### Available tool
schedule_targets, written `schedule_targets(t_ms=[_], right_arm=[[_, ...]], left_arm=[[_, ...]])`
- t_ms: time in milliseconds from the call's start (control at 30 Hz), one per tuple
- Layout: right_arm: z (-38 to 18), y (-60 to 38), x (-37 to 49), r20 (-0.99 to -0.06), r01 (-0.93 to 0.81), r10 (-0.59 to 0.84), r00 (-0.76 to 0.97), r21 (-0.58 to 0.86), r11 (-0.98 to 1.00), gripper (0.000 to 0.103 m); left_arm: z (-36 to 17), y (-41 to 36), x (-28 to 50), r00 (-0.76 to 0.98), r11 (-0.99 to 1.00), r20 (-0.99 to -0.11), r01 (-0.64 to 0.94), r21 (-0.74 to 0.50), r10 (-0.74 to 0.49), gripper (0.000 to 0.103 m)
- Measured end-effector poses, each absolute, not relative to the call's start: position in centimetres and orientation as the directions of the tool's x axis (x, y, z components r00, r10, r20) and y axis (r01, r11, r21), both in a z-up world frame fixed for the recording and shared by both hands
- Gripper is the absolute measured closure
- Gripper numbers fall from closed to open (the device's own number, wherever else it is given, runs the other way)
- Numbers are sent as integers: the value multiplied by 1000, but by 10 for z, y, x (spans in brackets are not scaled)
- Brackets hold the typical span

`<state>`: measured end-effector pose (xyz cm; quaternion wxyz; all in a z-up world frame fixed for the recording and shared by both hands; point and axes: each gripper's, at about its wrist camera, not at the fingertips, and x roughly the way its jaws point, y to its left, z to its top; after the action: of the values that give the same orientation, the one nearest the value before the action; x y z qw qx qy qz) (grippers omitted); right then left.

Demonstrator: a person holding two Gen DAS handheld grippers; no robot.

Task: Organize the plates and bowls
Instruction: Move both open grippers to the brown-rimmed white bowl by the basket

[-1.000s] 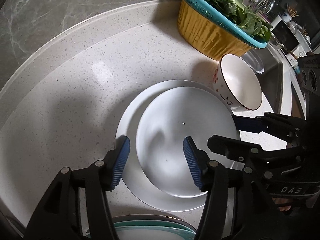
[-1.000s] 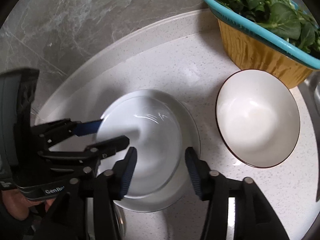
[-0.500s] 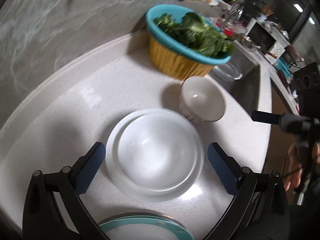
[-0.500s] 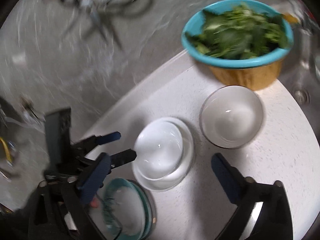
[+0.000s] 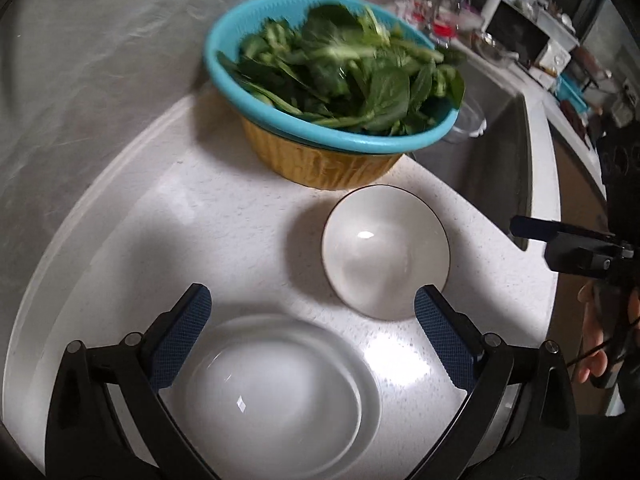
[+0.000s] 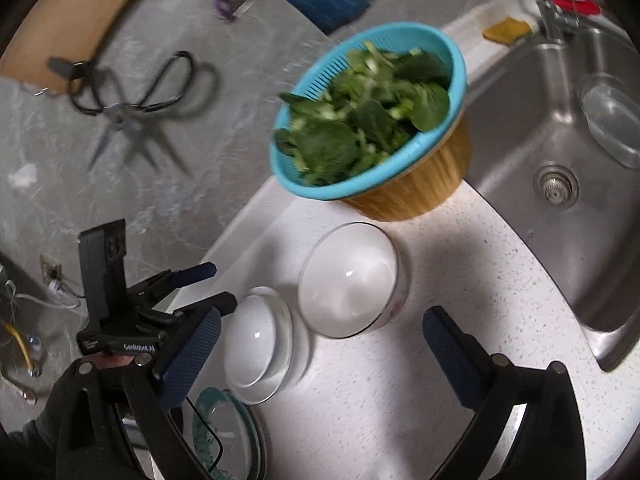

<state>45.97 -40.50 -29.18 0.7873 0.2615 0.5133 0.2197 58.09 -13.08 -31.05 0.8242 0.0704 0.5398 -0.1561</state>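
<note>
Teal-rimmed plate [image 6: 224, 428] half hidden behind right hand-held gripper [image 6: 320, 360]; greens [image 5: 340, 76] blurred.

The left wrist fisheye looks steeply down, close over the white worktop [image 5: 224, 216]; the right wrist fisheye looks down from higher and further right, taking in the sink [image 6: 532, 128]. Both share the white bowl [image 5: 384, 252], stacked plates [image 5: 280, 400] and vegetable basket [image 5: 320, 160].

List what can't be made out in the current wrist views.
- Teal-rimmed plate: right wrist view, mostly behind the right gripper's finger; its pattern is unreadable.
- Same plate: out of the left wrist view entirely.
- Greens in the basket: motion-blurred, leaf type unclear.
- Far counter clutter: too small and blurred.
- Bowl's outer marking: hidden by its rim.
</note>
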Motion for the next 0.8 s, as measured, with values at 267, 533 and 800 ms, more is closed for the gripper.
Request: schedule_targets(t_ms=[267,533,800], right_arm=[[-327,-410,495,-735,27,586,342,631,775,0],[-348,-414,508,-751,84,593,291,637,766,0],[-353,-403,513,-770,61,581,263,614,787,0]], left_arm=[[-347,-150,621,302,932,-939,360,-47,-164,0],[-370,-144,642,270,937,-947,342,-74,-173,0],[-376,-152,649,257,928,-953,368,-57,-161,0]])
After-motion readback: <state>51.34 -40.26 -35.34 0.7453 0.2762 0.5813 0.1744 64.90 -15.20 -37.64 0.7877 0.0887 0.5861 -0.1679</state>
